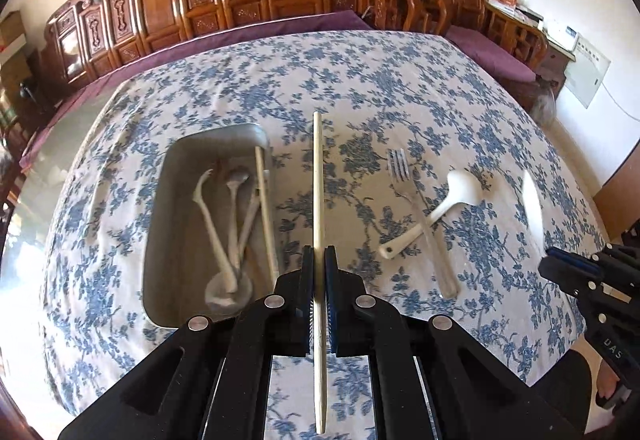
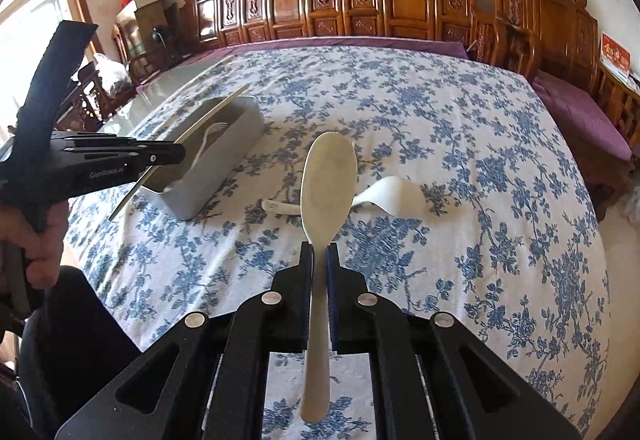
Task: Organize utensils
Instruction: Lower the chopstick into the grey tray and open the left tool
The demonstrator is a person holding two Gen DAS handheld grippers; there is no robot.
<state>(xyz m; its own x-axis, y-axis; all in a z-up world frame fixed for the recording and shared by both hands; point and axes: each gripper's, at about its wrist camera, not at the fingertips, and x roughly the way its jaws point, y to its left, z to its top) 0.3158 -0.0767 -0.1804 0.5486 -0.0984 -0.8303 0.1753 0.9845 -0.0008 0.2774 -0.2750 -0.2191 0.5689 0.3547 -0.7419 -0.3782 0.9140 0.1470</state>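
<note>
We see left tongs (image 1: 319, 260) clamped on chopstick (image 1: 317, 176); right tongs (image 2: 319, 254) clamped on beige spoon (image 2: 328, 180), above worktop (image 2: 460, 168).

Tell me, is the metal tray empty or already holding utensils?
Holding utensils: the metal tray has several pale utensils lying inside it.
</note>
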